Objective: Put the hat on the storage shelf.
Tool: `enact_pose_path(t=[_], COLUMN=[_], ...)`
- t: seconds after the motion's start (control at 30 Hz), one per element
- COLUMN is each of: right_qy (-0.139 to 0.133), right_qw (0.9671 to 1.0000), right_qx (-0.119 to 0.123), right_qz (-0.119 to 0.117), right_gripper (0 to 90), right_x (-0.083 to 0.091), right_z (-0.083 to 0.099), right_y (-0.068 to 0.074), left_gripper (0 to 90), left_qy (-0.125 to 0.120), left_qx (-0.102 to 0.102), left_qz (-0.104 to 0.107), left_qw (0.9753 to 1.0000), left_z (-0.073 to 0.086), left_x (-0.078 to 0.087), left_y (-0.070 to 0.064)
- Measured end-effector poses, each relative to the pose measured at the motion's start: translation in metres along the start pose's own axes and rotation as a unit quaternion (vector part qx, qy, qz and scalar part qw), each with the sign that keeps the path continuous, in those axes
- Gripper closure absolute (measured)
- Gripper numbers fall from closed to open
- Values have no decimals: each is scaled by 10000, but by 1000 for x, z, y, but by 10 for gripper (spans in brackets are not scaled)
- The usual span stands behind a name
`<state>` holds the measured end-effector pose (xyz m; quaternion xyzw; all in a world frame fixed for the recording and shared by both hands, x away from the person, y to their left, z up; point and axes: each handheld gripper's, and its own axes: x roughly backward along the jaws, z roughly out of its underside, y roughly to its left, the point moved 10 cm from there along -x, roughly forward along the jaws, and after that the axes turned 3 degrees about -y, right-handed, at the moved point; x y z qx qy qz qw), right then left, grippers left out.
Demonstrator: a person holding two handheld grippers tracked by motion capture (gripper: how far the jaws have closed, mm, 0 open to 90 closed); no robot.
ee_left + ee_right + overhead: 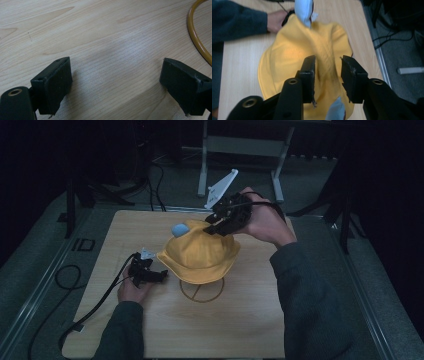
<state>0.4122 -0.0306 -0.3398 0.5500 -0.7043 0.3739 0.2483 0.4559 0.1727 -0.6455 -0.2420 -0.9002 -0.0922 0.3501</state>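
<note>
A yellow bucket hat [200, 252] with a light blue ear [180, 229] sits on a yellow wire stand [202, 292] in the middle of the wooden table [160, 325]. My right gripper [215, 226] is at the hat's crown on its far right side. In the right gripper view its jaws [327, 60] pinch a raised fold of the yellow hat [284, 57], with a blue ear [304, 11] beyond. My left gripper [161, 275] rests low on the table just left of the brim. It [116, 62] stands open over bare wood, the stand's ring [197, 37] to its right.
A black cable [65, 275] trails off the table's left edge onto the grey floor. A white metal frame [240, 145] stands behind the table. Bare wood lies in front of the stand and along the table's left side.
</note>
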Motion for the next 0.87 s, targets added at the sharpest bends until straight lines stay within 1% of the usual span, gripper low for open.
enact_pose_path(t=[0.03,0.1,0.13,0.2,0.33,0.5,0.53,0.63,0.7,0.77,0.83,0.87], right_qy=[-113,-191,-212,-173,-93,18,20,34,131,229,335,369], right_qw=[9999,9998,9998,9998,9999,9998,9998,9999,9998,9996,9993,9991], right_qx=[-6,15,41,73,129,130,128,114,149,135,109,128], right_qz=[22,14,-7,6,-43,-125,-119,-63,56,78,98,150], right_gripper=[650,719,754,791,821,816,795,670,595,509,449,416], right_x=[3,4,4,2,-6,-13,-13,-13,-13,-14,-14,-14], right_z=[-3,-4,-5,-5,-4,-2,-2,-1,1,5,9,11], right_y=[0,1,2,4,7,10,10,10,8,8,8,8], left_gripper=[106,107,106,106,106,107,107,107,107,106,107,107], left_qy=[-5,-5,-7,-21,-21,-25,-25,-25,-23,-20,-22,-21], left_qx=[2,1,1,4,3,1,1,0,1,0,2,0], left_qz=[-2,-2,-4,-11,-13,-14,-14,-15,-14,-13,-14,-14], left_qw=[10000,10000,10000,10000,10000,10000,10000,10000,10000,10000,10000,10000], left_z=[0,0,0,0,0,0,0,0,0,0,0,0], left_x=[0,0,0,0,0,0,0,0,0,0,0,0], left_y=[0,0,0,0,0,0,0,0,0,0,0,0])
